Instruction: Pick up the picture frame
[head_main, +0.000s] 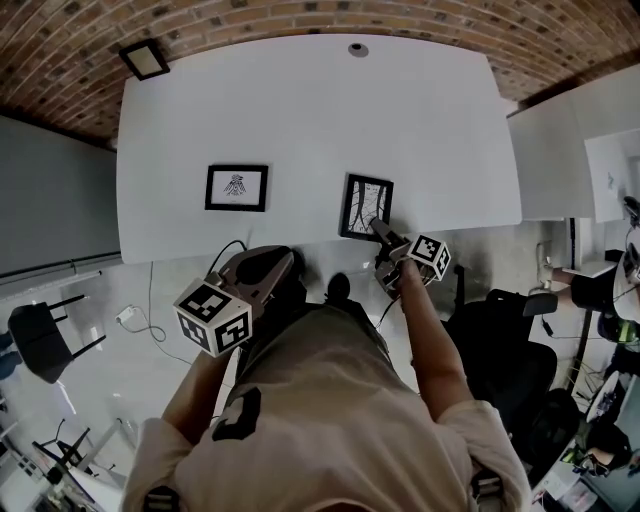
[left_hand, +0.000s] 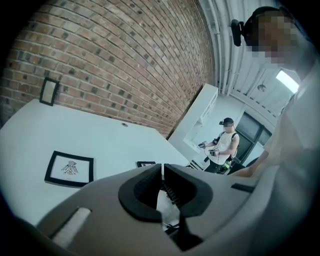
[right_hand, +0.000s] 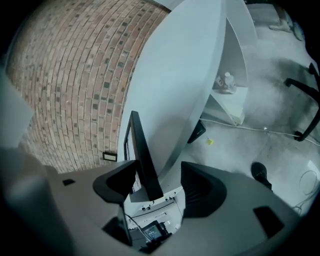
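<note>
This is looking like an office: a brick wall is rising beyond the left tongs and a chair is standing right of the right tongs.

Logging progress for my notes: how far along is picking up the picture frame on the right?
Done: right claw is at the black rectangular picture frame near the white table's edge. In hand: its open jaws straddle the frame's edge, not yet clamped. Remaining: close and lift. Left claw is shut, empty.

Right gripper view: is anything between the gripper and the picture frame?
Nothing visible. The edge of the picture frame sits between the open jaws of the right gripper, not yet clamped; the other frame lies aside.
</note>
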